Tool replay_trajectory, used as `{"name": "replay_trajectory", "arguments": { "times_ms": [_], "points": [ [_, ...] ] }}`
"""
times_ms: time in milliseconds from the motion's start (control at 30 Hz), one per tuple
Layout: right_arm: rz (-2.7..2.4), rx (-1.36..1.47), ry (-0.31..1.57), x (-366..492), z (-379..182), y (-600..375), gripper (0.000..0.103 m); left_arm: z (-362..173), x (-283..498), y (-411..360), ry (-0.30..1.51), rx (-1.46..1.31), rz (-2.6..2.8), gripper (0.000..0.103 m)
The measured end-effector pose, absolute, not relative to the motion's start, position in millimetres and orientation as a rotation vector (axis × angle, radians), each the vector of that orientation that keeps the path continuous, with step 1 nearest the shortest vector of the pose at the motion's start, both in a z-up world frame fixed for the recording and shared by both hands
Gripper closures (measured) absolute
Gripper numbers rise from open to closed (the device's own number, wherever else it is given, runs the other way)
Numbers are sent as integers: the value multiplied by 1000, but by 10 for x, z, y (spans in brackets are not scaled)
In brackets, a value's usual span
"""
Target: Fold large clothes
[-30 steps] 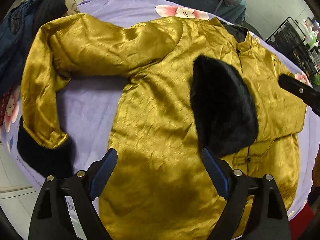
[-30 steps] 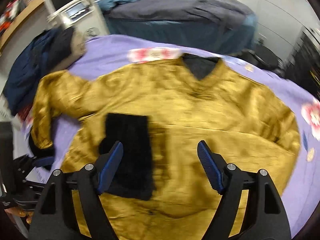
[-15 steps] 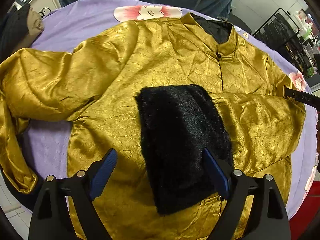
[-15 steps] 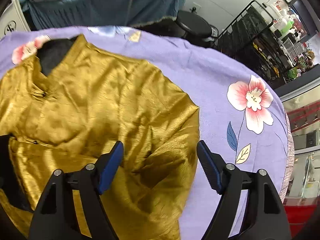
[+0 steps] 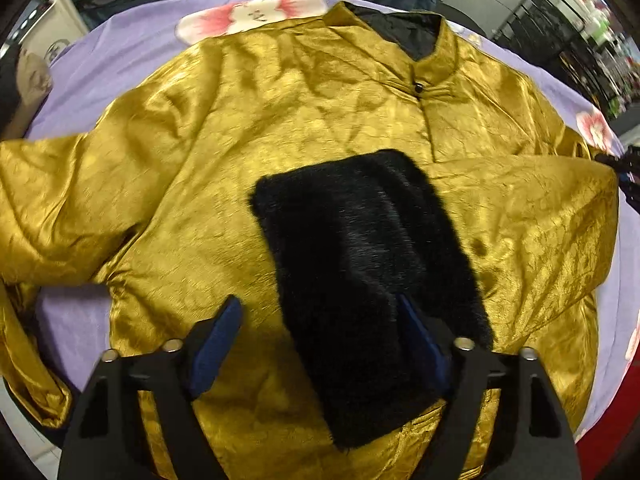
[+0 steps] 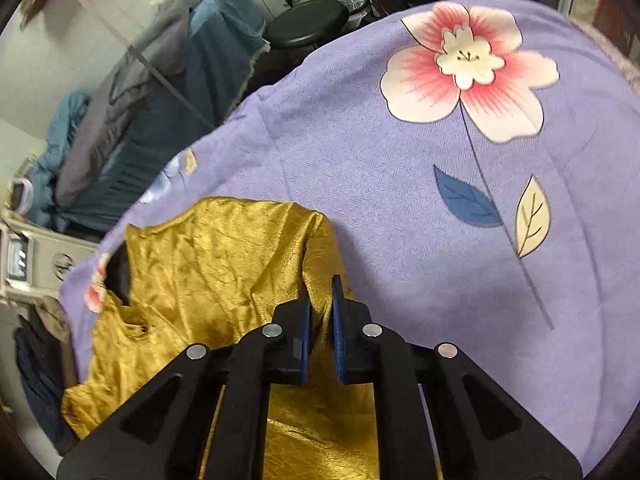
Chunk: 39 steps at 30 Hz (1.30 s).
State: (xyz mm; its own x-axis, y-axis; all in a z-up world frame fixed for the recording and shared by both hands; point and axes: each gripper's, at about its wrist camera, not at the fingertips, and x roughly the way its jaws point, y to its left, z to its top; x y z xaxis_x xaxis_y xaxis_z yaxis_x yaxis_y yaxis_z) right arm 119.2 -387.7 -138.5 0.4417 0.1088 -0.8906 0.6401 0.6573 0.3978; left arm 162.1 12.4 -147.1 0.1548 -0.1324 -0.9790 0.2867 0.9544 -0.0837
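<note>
Golden satin jacket (image 5: 248, 168) lies spread front-up on a lilac floral bedspread (image 6: 400, 184), its stand collar (image 5: 436, 60) with a black lining at the far end from the left gripper (image 5: 320, 344). One sleeve (image 5: 532, 216) is folded across the chest, and its black fur cuff (image 5: 360, 248) rests on the gold cloth directly ahead of the left gripper, reaching back between the blue-padded fingers. The other sleeve (image 5: 52, 216) stretches out to that gripper's left and hangs over the edge of the bedspread. The left gripper hovers over the lower front of the jacket with its jaws wide apart, holding nothing; the right-hand finger pad (image 5: 420, 344) sits over the cuff's near edge, though whether it touches the fur cannot be told.

At the jacket's folded shoulder edge, the right gripper (image 6: 320, 320) has its jaws drawn nearly together on a ridge of gold fabric (image 6: 318, 248) that rises between the pads. Just beyond and to the right of that gripper, the bedspread shows a large pink flower print (image 6: 468, 68) with a blue and a cream leaf. Farther off to its left stand a pile of grey and teal bedding (image 6: 160, 96) and a black round stool (image 6: 308, 26).
</note>
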Motion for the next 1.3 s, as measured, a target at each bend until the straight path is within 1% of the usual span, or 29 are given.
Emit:
{"name": "replay_trajectory", "arguments": {
  "times_ms": [67,100,133,167,200,233,267,367,433,467,567,667,800,933,1000,1100,1133,1233,1300],
  "points": [
    [-347,875,1052,1153,-1354,-3899,92,-1490,1630,52,1388,147,-336,57],
    [-347,895,1027,1118,-1306,-3903,88,-1494,1639,24,1388,149,-352,63],
    [-352,910,1009,1096,-1277,-3907,87,-1493,1641,-17,1382,158,-372,74],
    [-353,934,987,1064,-1249,-3914,87,-1477,1638,-54,1368,177,-383,82],
    [-353,948,980,1058,-1250,-3925,87,-1440,1632,-83,1346,196,-390,86],
    [-362,958,978,1021,-1228,-3935,86,-1392,1639,-116,1321,205,-397,93],
    [-369,959,974,991,-1207,-3943,85,-1331,1638,-121,1297,204,-404,94],
    [-370,935,945,929,-1111,-3901,80,-1052,1702,-85,1174,244,-376,95],
    [-371,920,919,878,-1050,-3880,65,-901,1824,38,1110,270,-310,95],
    [-371,909,922,859,-1041,-3855,62,-873,1887,101,1093,287,-275,96],
    [-323,843,970,901,-1073,-3679,62,-950,2029,317,1119,307,-200,96],
    [-249,698,1026,988,-1094,-3347,62,-1105,1973,428,1184,298,-228,94],
    [-134,434,1093,1120,-1133,-2800,62,-1260,1833,362,1205,336,-216,94],
    [-54,86,1146,1251,-1242,-2223,62,-1309,1821,418,1210,320,-190,93],
    [-71,68,1220,1293,-1436,-2250,62,-1359,1875,386,1217,325,-181,92],
    [-107,140,1303,1322,-1767,-2476,62,-1427,1918,412,1243,330,-181,85],
    [-104,146,1304,1316,-1816,-2514,62,-1470,1932,414,1257,328,-180,80],
    [-104,122,1302,1319,-1813,-2508,62,-1513,1935,418,1266,323,-169,77],
    [-114,110,1305,1298,-1805,-2490,62,-1518,1926,411,1261,323,-159,71]
  ]
}}
